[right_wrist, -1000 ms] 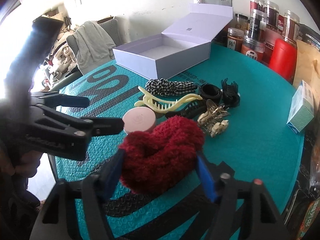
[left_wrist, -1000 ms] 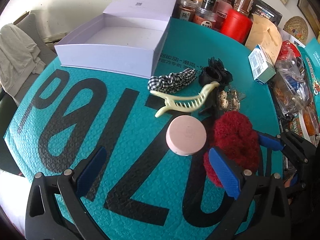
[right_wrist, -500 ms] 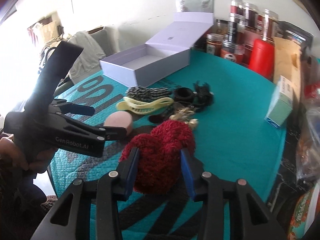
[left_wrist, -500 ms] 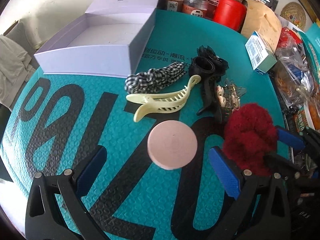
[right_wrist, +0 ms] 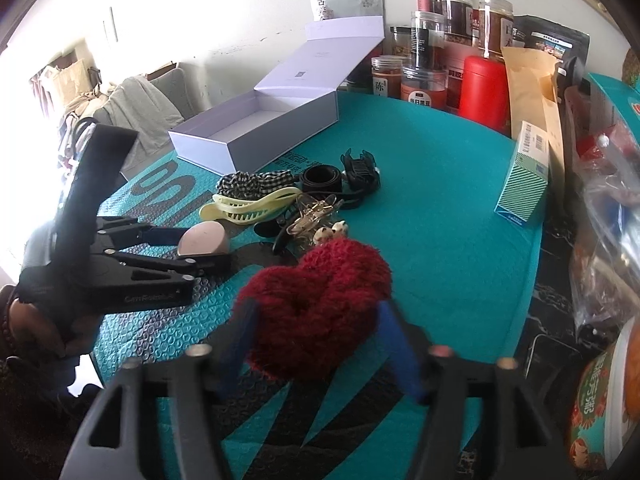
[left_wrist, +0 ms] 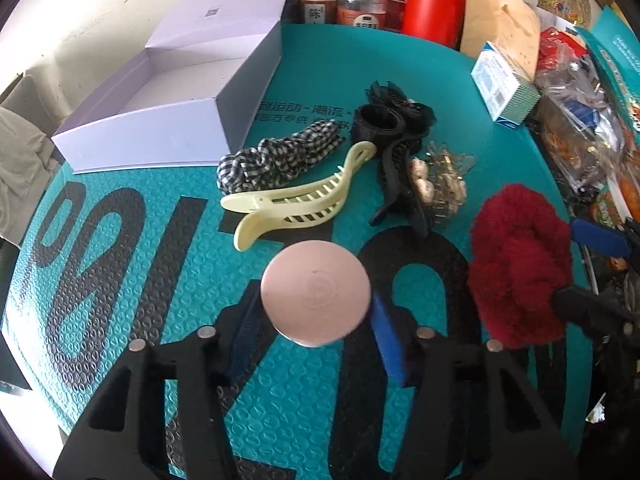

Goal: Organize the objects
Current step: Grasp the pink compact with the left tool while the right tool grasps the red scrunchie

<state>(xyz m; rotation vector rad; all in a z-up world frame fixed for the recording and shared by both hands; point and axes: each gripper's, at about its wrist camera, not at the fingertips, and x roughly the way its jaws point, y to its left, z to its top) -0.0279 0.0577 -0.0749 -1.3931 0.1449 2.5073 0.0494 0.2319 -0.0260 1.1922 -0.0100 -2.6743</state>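
Note:
A pink round compact (left_wrist: 316, 292) lies on the teal mat (left_wrist: 120, 320) between the jaws of my left gripper (left_wrist: 315, 300). Those jaws are closing, and both blue pads (left_wrist: 384, 340) touch the compact's sides. The right wrist view shows the same grip on the compact (right_wrist: 204, 240). A fluffy red scrunchie (right_wrist: 316, 292) rests on the mat between the jaws of my right gripper (right_wrist: 316, 312). These jaws are opening, and their blurred pads only brush the fluff. The open white box (left_wrist: 160, 136) stands at the back left with nothing in it.
Behind the compact lie a cream claw clip (left_wrist: 296, 200), a checked scrunchie (left_wrist: 276, 160), a black claw clip (left_wrist: 396, 184), black hair ties (left_wrist: 376, 120) and gold clips (left_wrist: 444, 184). Jars (left_wrist: 360, 4), a red canister (left_wrist: 432, 12), a small striped box (left_wrist: 504, 88) and bags line the back and right.
My left gripper moved down over the pink compact and its jaws narrowed from wide to its sides. The right jaws squeezed the red scrunchie, then spread, and the scrunchie fluffed out.

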